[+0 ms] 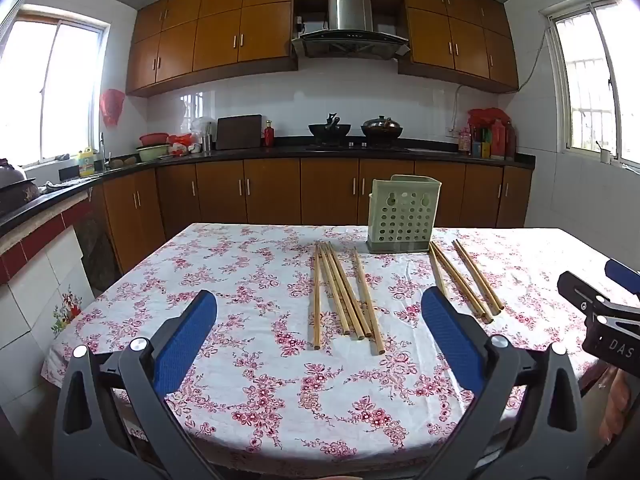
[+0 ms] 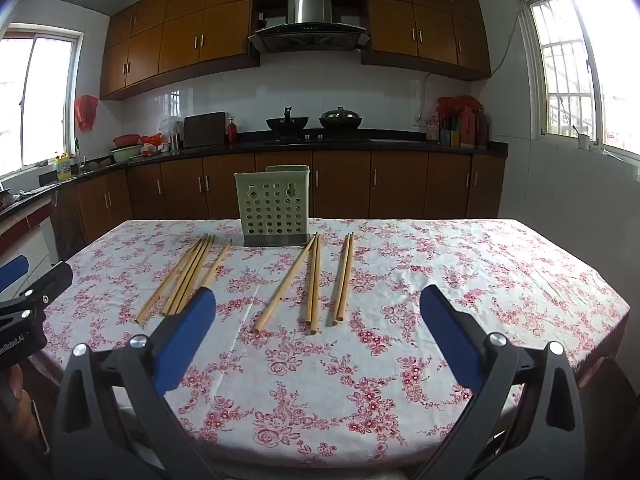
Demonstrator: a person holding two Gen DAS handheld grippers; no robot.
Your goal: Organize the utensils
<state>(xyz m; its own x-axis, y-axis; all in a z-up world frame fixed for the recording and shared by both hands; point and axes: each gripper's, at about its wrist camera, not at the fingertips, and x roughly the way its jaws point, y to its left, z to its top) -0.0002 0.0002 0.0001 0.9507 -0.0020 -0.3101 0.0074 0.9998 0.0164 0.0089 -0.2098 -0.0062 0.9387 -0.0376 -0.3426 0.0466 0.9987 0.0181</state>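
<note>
Chopsticks lie loose on the flowered counter (image 2: 440, 280), ten in all by the right wrist view, in three groups. Nearest, at about twelve o'clock from the right hand-held gripper (image 2: 318, 336), is a group of three chopsticks (image 2: 310, 284), fanned apart at their near ends. Just at its one o'clock lies a pair of chopsticks (image 2: 344, 280), side by side and touching. At ten o'clock a bundle of five chopsticks (image 2: 188, 276) lies slanted, four close together and one a little apart; the right hand-held gripper's left pad covers their near ends.

Both tools hang over the near edge with jaws spread wide and nothing between them; the left hand-held gripper (image 1: 320, 336) points at the bundle of five.

Farther on, at twelve o'clock, one green perforated holder (image 2: 274, 208) stands upright, just behind the far tips. Nothing lies between it and the sticks.
</note>
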